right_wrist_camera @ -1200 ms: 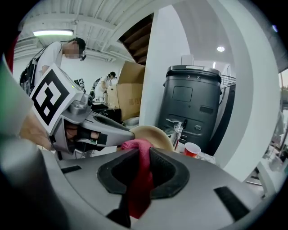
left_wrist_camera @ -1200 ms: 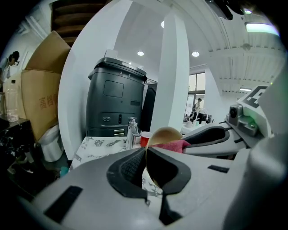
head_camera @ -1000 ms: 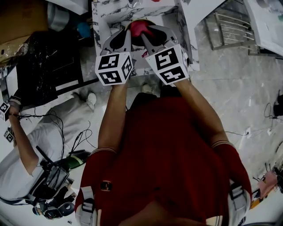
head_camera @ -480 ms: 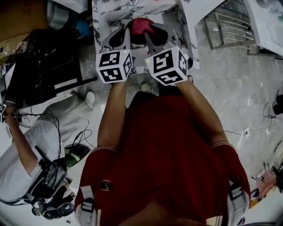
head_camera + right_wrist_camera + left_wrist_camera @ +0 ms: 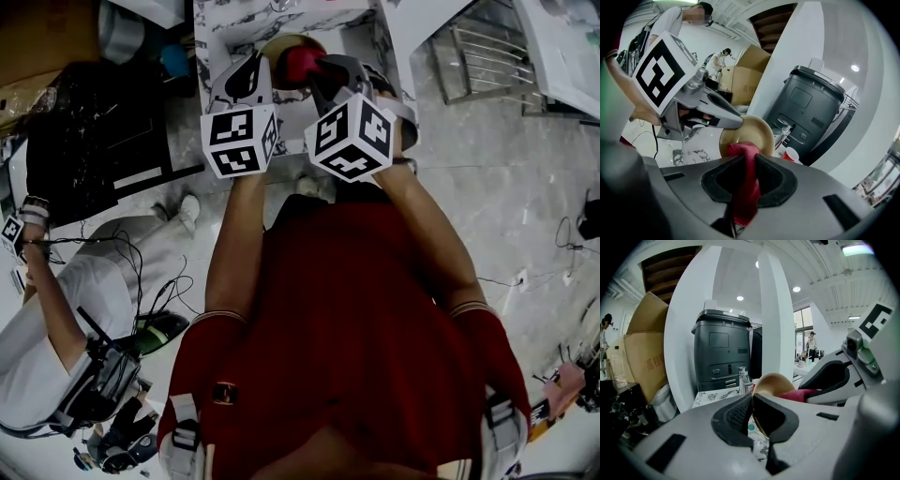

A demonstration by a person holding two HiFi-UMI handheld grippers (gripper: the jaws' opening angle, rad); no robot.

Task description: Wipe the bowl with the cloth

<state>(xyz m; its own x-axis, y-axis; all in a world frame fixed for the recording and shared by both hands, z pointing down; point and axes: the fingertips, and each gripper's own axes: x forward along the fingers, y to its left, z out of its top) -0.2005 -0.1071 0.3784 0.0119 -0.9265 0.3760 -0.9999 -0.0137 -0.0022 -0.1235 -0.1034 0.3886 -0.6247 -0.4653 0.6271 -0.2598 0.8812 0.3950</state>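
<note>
Bowl (image 5: 749, 127) (plain tan) in left gripper (image 5: 751, 397); red cloth (image 5: 746, 194) in right gripper (image 5: 750, 158).

A: Support surface?
B: Marble-patterned table (image 5: 217, 37), white with grey veining.
A: Directly on it?
B: Red cup (image 5: 790, 153), upright, just beside a chrome tap-like fixture (image 5: 785, 127) (its base can't be made out), both toward the far edge.

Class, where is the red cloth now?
In the right gripper view, at centre, the cloth is pinched in the right hand-held gripper, its top against the bowl.
</note>
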